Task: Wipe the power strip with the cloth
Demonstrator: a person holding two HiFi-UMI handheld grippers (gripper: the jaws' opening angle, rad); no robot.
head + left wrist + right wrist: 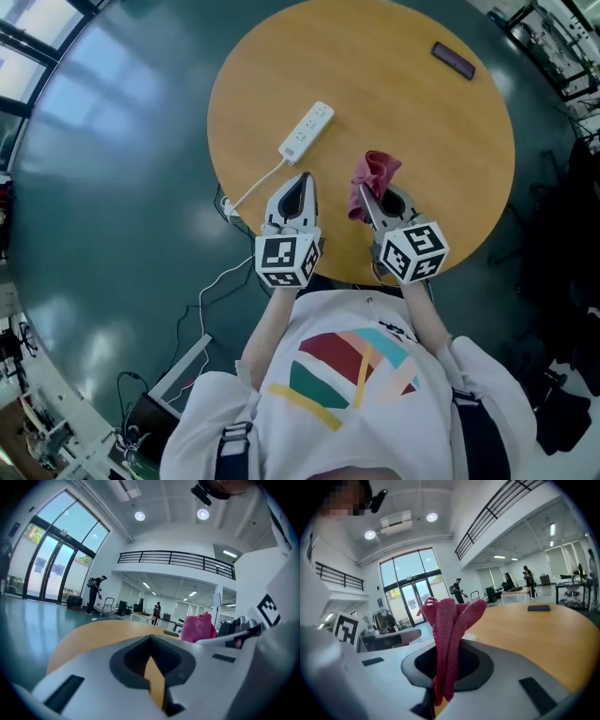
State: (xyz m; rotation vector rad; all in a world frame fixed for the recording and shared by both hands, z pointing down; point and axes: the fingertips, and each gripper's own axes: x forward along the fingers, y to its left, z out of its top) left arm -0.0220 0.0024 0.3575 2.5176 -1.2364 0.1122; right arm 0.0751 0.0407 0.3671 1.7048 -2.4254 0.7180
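Observation:
A white power strip (307, 130) lies on the round wooden table (412, 112), its white cord trailing off the near left edge. My left gripper (299, 182) hovers just in front of the strip, shut with nothing between its jaws (151, 663). To its right, my right gripper (366, 192) is shut on a crimson cloth (372, 179), which sticks up in folds between the jaws (447, 634). The same cloth (198, 627) shows at the right of the left gripper view. The power strip is hidden in both gripper views.
A dark flat rectangular object (453, 60) lies near the table's far right edge, also seen as a dark slab (538, 607) in the right gripper view. Cables run over the dark floor (112, 187) to the left. People stand far back in the hall.

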